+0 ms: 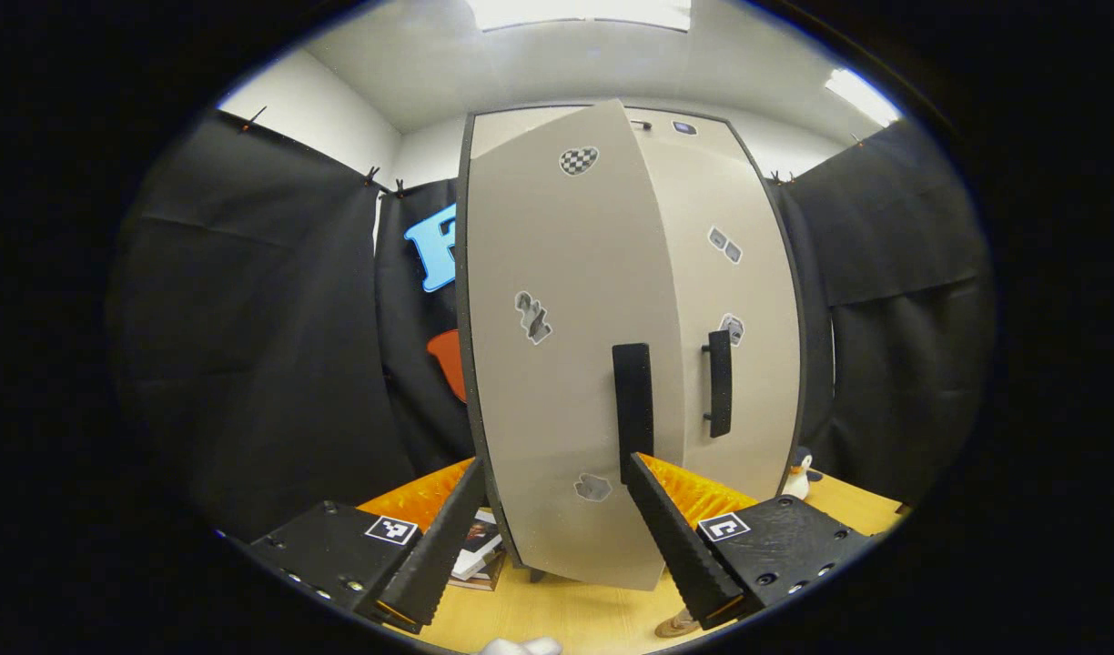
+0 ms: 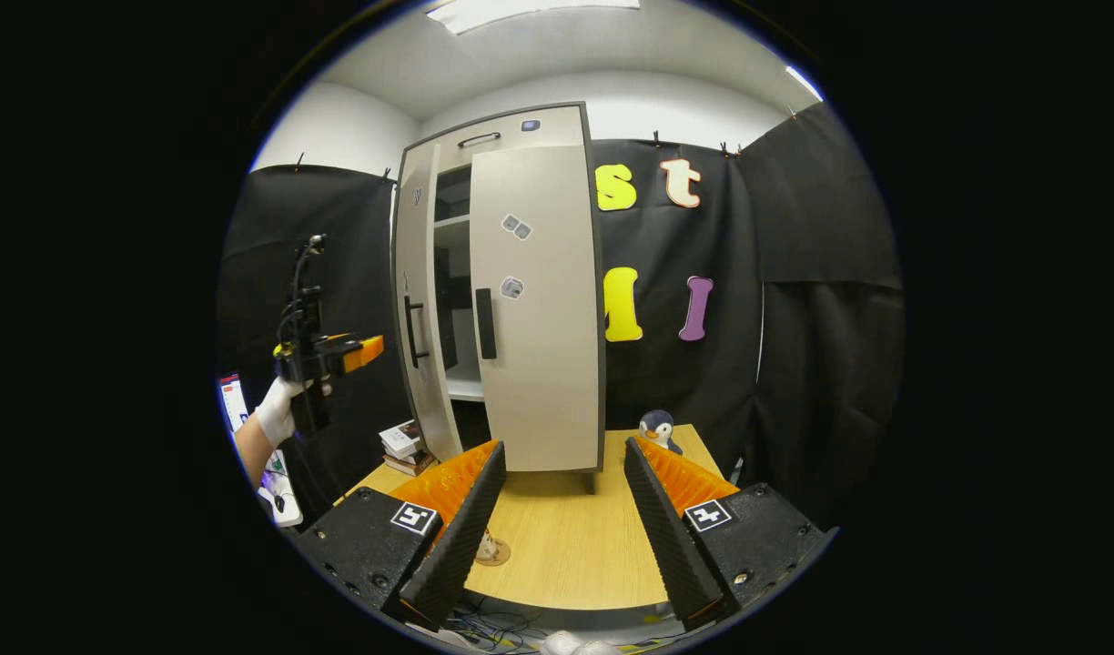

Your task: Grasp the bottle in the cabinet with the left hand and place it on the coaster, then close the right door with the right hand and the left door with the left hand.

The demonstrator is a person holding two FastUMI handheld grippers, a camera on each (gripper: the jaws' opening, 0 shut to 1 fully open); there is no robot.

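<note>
A: Two ridged fingers of the left claw (image 1: pixel 548 537) sit lowest in the left gripper view, spread wide with nothing between them; the cabinet (image 1: pixel 630 346) stands just ahead on the wooden tabletop (image 1: pixel 575 614).

B: How many doors do you count?

A: Two; the left door (image 1: pixel 557 364) is swung partly out toward the camera, its edge overlapping the right door (image 1: pixel 739 309), which looks flush with the cabinet; each door carries one dark vertical handle.

B: And the right claw (image 2: pixel 557 518)?

A: Also open, holding nothing; in the right gripper view its two fingers frame bare tabletop in front of the cabinet; there a dark gap shows between the doors, with shelves inside.

B: Where is the bottle?

A: I cannot make it out clearly; one round coaster (image 2: pixel 495 552) lies on the tabletop beside the right claw's left finger, and something small stands on it, mostly hidden by that finger.

B: Anything else?

A: One toy penguin (image 2: pixel 657 428) by the cabinet's right side; one small stack of books (image 2: pixel 402 448) at its left; one gloved hand (image 2: pixel 277 409) holds the other gripper off to the left, near the left door.
</note>
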